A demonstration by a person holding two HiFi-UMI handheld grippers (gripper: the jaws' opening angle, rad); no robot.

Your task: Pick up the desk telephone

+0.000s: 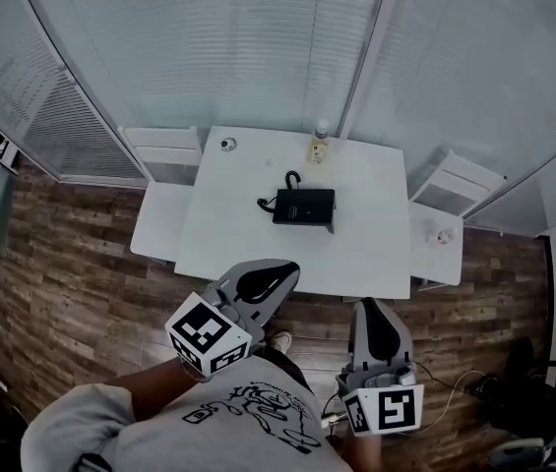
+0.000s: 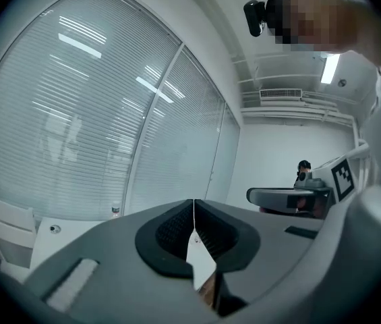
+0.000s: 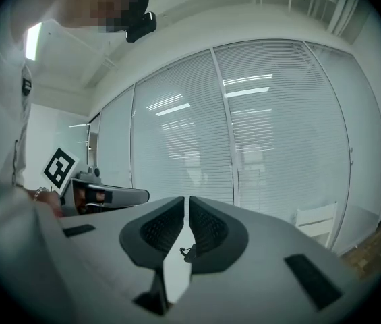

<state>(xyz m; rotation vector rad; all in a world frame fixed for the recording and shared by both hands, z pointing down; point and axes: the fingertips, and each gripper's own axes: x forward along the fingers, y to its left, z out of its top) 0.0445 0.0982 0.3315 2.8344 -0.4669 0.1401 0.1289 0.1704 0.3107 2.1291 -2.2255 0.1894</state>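
A black desk telephone (image 1: 304,206) with a coiled cord lies near the middle of a white table (image 1: 258,254) in the head view. Both grippers hang short of the table's near edge, over the wooden floor. My left gripper (image 1: 276,275) is shut and empty, its jaws pointing toward the table. My right gripper (image 1: 376,310) is shut too, with nothing in it. In the left gripper view the pads (image 2: 177,229) meet and the other gripper (image 2: 291,196) shows at the right. A sliver of the telephone (image 3: 187,251) peeks between the jaws in the right gripper view.
A small bottle (image 1: 319,142) stands at the table's far edge, a small round object (image 1: 227,145) at its far left corner. White chairs (image 1: 163,200) (image 1: 441,214) flank the table. Glass walls with blinds (image 1: 258,47) close the room behind it. Cables and gear (image 1: 543,421) lie on the floor at the right.
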